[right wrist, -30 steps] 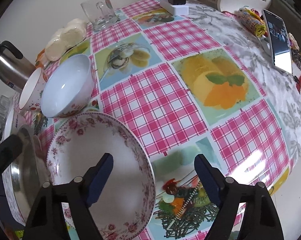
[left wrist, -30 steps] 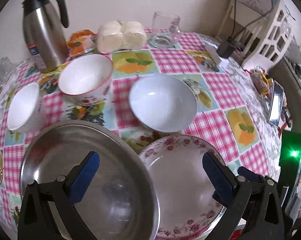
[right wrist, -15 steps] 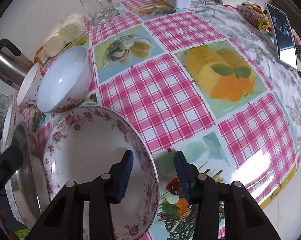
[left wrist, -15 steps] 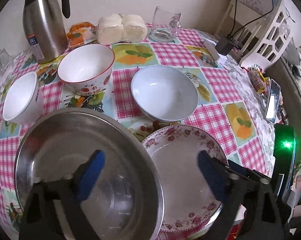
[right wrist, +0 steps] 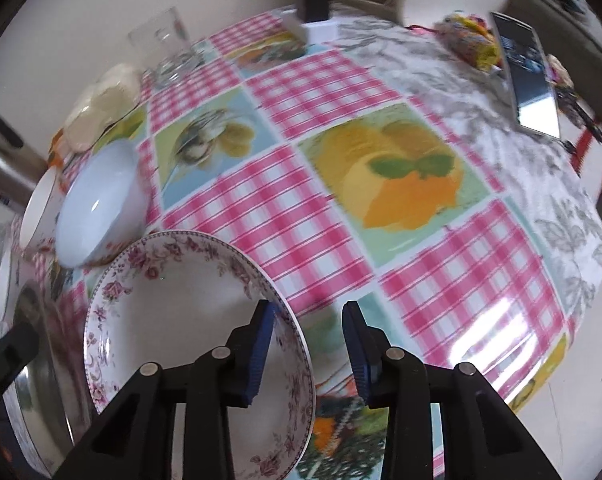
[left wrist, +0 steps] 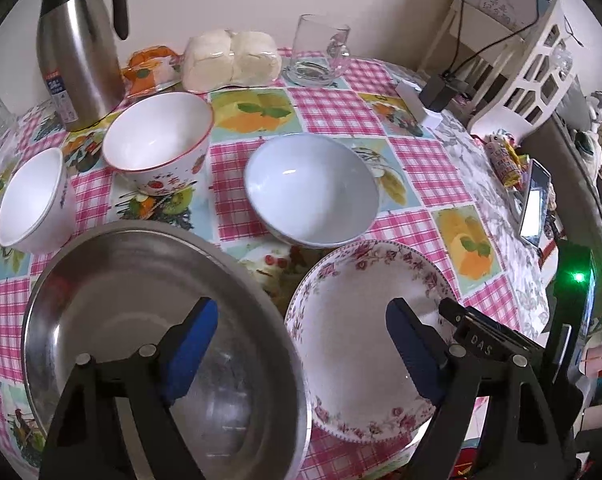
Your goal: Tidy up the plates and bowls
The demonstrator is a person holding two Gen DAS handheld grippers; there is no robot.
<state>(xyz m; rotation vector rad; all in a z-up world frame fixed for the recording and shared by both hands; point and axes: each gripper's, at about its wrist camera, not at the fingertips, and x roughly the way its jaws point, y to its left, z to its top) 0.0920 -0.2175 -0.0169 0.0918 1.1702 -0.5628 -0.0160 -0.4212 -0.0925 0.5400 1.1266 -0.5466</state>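
The floral plate (right wrist: pixel 173 320) lies flat on the counter (right wrist: pixel 301 208), at the near edge, with its left rim tucked just beside the steel basin (left wrist: pixel 141 312). The right tool (right wrist: pixel 307 344) straddles the plate's right rim: one pad is over the inside of the plate, the other outside above the cloth. Its jaws have just been closing and now stand narrow, but a gap shows on the outer side, so I judge the rim is between them and not yet pinched. The left tool (left wrist: pixel 297 344) hangs wide above the seam between basin and plate and holds nothing.

Behind the plate, the plain white bowl (left wrist: pixel 311 192), the strawberry bowl (left wrist: pixel 159 138) and the small bowl (left wrist: pixel 31 200) each stand alone (none is nested in another). So the sorting seems hardly begun: nothing is stacked, and the plate and all three bowls are left to gather.
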